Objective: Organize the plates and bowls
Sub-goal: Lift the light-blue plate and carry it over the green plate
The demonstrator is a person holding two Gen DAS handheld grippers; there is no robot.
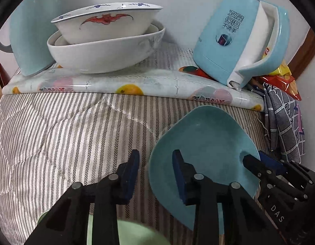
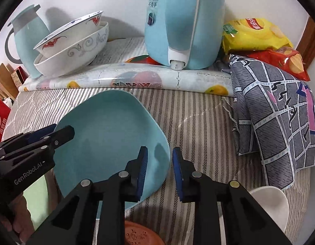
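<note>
Left wrist view: the left tool [image 1: 155, 171] sits lower centre with its blue pads spread, one each side of the near-left rim of the teal plate [image 1: 206, 143]; the rim stands in the gap, and I cannot tell whether either pad touches it. The plate is tilted, far edge raised off the striped tabletop [image 1: 65, 122], probably because the right tool [image 1: 257, 159], entering from the lower right of the frame, has hold of its opposite rim; a two-point hold would steady a wide, shallow dish. In the upper left, a bat-patterned bowl [image 1: 104, 26] is nested, tilted, in a larger white bowl [image 1: 100, 55] on a fruit-print mat [image 1: 137, 81], which looks like the gathering spot for crockery. A blue kettle [image 1: 235, 34] stands upper right and a green dish [image 1: 129, 234] shows at the bottom edge. Right wrist view: here the right tool's pads are apart, straddling the plate's rim at lower centre, apparently not yet pinching. The left tool reaches in from the left edge over the plate's other side; its opening is unclear from here. A pale jug [image 2: 29, 38] stands behind the bowls upper left, snack bags [image 2: 257, 34] and a grid-print cloth [image 2: 275, 110] occupy the right, a white dish [image 2: 269, 204] lower right and a terracotta piece [image 2: 141, 234] at the bottom
</note>
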